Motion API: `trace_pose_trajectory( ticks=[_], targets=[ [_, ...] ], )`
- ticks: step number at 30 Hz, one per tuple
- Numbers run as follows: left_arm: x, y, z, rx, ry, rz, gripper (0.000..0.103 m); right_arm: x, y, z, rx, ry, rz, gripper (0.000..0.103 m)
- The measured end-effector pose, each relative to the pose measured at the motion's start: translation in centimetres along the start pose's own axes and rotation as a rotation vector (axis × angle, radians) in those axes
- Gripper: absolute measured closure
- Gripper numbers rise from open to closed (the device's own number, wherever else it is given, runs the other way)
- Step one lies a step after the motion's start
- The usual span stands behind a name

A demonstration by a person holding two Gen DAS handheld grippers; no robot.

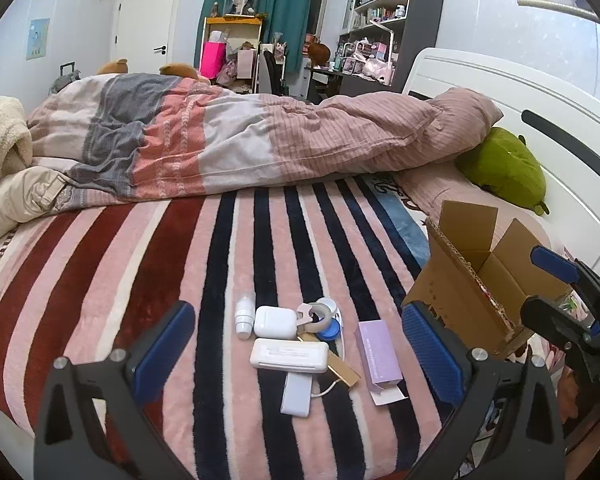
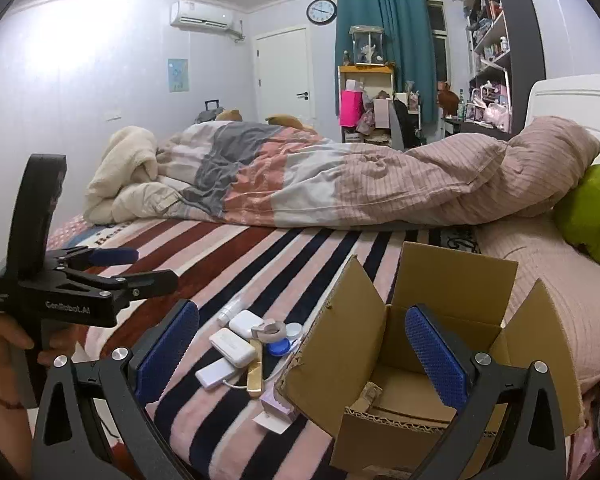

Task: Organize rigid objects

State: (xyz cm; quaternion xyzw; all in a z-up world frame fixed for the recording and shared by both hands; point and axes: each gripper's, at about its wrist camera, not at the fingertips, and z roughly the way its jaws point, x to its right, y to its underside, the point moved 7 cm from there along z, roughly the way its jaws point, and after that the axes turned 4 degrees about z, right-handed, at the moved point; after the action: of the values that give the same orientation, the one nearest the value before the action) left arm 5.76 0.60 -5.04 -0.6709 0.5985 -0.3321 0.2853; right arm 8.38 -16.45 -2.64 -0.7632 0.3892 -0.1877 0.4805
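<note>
Left hand-held gripper [image 1: 296,344]: hovering over the clutter, jaws standing wide apart, gripping nothing.
Right hand-held gripper [image 2: 302,344]: hanging above the cardboard box [image 2: 420,360], jaws spread fully, carrying nothing.
Small items: white earbud case [image 1: 275,322], tape roll [image 1: 318,314], purple box [image 1: 378,354] lying clustered on the striped bed blanket [image 1: 140,260].
Box: sitting open just beside the cluster.
</note>
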Motion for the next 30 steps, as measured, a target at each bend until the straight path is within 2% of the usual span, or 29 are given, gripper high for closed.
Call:
trace_pose_trajectory(
  ticks=[30],
  targets=[
    [1.14, 0.88, 0.07, -0.012, 0.006, 0.005, 0.000, -0.15, 0.77, -0.27, 0.012, -0.016, 0.021, 0.000]
  ],
)
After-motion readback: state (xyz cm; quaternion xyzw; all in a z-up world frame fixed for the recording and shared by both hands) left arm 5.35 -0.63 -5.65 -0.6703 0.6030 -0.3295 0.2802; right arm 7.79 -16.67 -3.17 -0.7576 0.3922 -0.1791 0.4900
